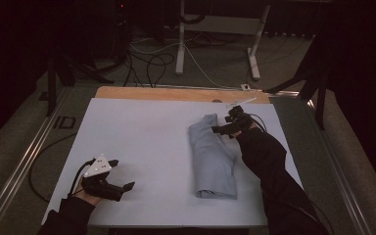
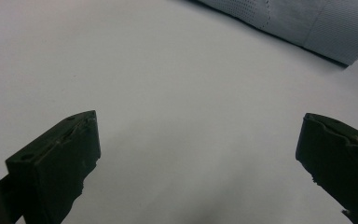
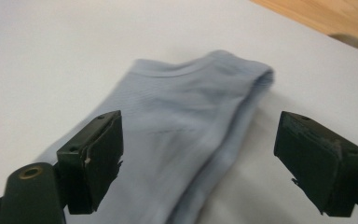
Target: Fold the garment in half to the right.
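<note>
From above, the folded cloth is lying lengthwise on the table, its far end beside the right claw. The right gripper view is showing wide, empty jaws over it. The left claw, also open and empty, is sitting well apart.

High view: above the near edge, facing forward and down over the folded cloth. Gripper views: low, close, probably angled downward; both share that cloth.
</note>
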{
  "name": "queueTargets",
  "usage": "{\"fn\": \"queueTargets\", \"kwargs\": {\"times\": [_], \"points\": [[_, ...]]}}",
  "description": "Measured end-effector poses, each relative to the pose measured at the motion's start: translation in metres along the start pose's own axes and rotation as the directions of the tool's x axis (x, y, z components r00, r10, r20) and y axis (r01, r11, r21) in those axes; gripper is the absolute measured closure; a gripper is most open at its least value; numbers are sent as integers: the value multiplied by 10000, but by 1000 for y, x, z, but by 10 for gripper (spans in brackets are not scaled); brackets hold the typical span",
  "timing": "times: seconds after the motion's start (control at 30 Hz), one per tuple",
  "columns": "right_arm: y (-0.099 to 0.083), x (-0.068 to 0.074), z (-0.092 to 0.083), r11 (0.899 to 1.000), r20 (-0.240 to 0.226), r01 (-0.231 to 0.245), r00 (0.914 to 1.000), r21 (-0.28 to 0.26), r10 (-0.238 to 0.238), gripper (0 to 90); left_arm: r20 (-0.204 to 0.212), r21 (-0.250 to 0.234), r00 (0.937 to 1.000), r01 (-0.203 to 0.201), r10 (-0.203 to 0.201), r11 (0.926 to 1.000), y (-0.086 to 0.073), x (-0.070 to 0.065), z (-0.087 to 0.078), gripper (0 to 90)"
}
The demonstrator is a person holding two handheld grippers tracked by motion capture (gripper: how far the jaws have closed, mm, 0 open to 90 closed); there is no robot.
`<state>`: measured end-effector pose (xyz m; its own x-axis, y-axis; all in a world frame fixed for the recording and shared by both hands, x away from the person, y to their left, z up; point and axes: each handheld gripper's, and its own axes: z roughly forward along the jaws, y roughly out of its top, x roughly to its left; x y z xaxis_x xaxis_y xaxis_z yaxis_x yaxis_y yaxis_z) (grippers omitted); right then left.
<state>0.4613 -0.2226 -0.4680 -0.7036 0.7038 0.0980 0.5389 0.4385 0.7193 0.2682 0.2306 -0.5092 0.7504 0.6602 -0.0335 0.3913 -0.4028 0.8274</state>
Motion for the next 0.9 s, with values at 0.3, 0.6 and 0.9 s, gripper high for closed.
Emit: {"fn": "queueTargets", "kwargs": {"times": [0.3, 0.6, 0.9], "points": [[-27, 45, -34, 9980, -1010, 419, 9938, -482, -466, 137, 30, 60, 10000, -94, 94, 9999, 1, -1, 0, 10], [-70, 91, -62, 9920, -1712, 1000, 9789, -765, -1119, 332, 5, 49, 9999, -117, 117, 9999, 1, -1, 1, 10], [-100, 140, -76, 9785, -2479, 1938, 9468, -700, -2052, 464, 63, 49, 9999, -152, 151, 9999, 2, -2, 2, 10]]}}
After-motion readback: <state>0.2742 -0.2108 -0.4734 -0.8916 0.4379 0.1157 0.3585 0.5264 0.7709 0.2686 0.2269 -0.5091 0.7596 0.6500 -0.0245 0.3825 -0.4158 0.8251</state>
